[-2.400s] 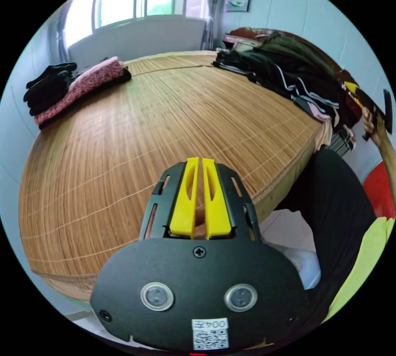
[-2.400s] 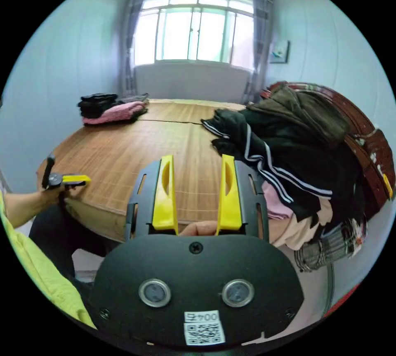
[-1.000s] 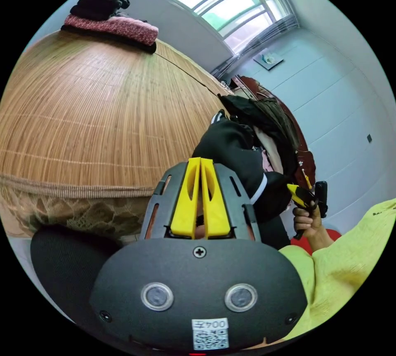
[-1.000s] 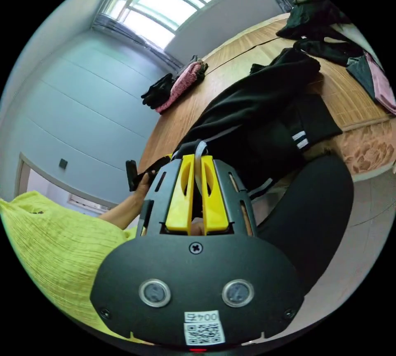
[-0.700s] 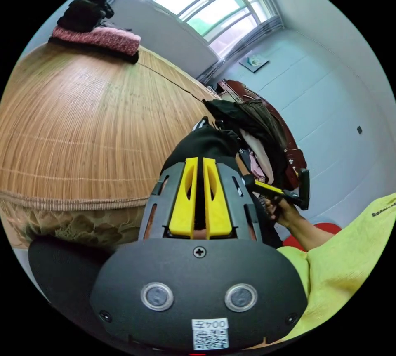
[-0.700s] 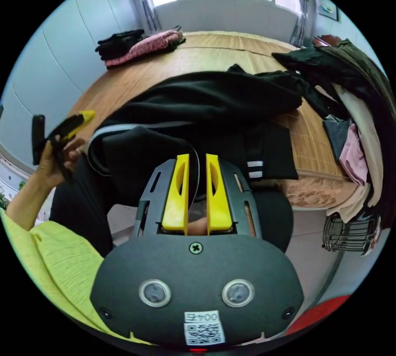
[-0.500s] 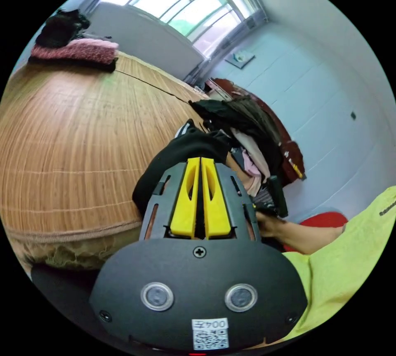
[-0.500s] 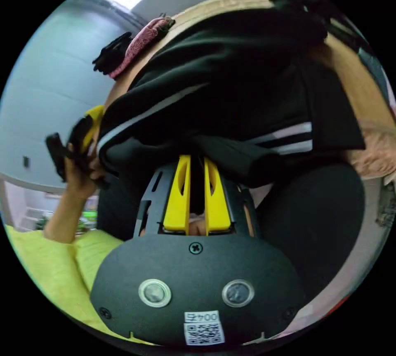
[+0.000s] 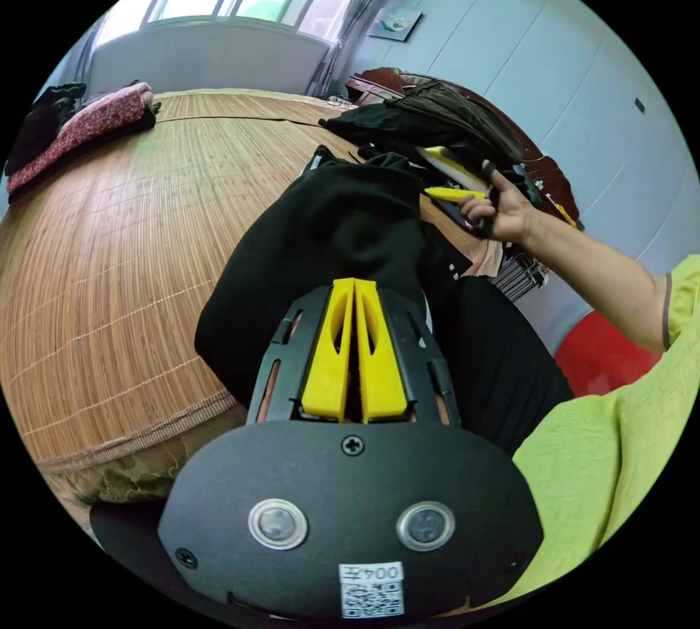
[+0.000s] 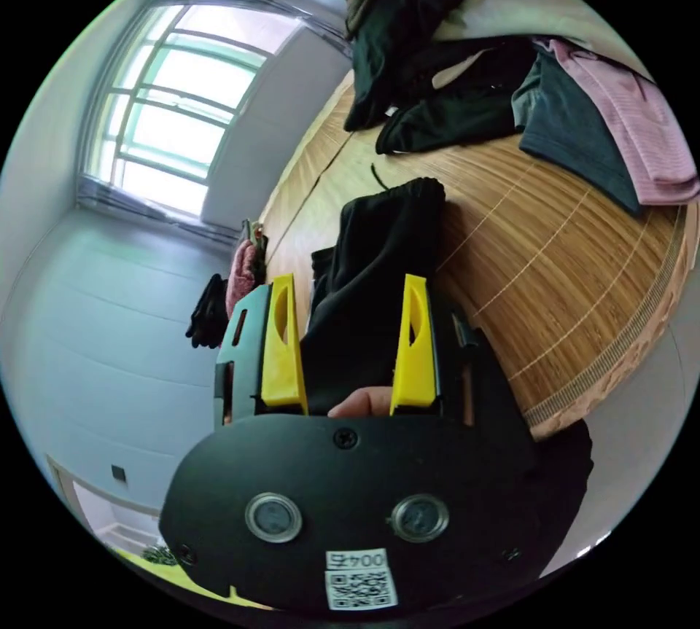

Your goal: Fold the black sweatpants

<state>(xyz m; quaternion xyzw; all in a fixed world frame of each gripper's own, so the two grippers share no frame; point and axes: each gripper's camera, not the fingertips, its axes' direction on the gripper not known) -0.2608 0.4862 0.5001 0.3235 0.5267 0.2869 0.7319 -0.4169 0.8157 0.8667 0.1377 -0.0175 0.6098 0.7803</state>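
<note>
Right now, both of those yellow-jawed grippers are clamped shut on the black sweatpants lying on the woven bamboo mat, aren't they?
Not both. The left gripper is shut on the black sweatpants lying on the woven bamboo mat, but the right gripper view shows the right gripper with its jaws spread wide, holding nothing.

A bed covered by a woven bamboo mat (image 9: 124, 221) carries everything. The black sweatpants (image 9: 343, 228) lie bunched at its near edge, partly hanging over. At the far left corner sits a folded stack of pink and black clothes (image 9: 80, 122). Along the right side lies a heap of unfolded dark and pink clothes (image 10: 510, 68).
</note>
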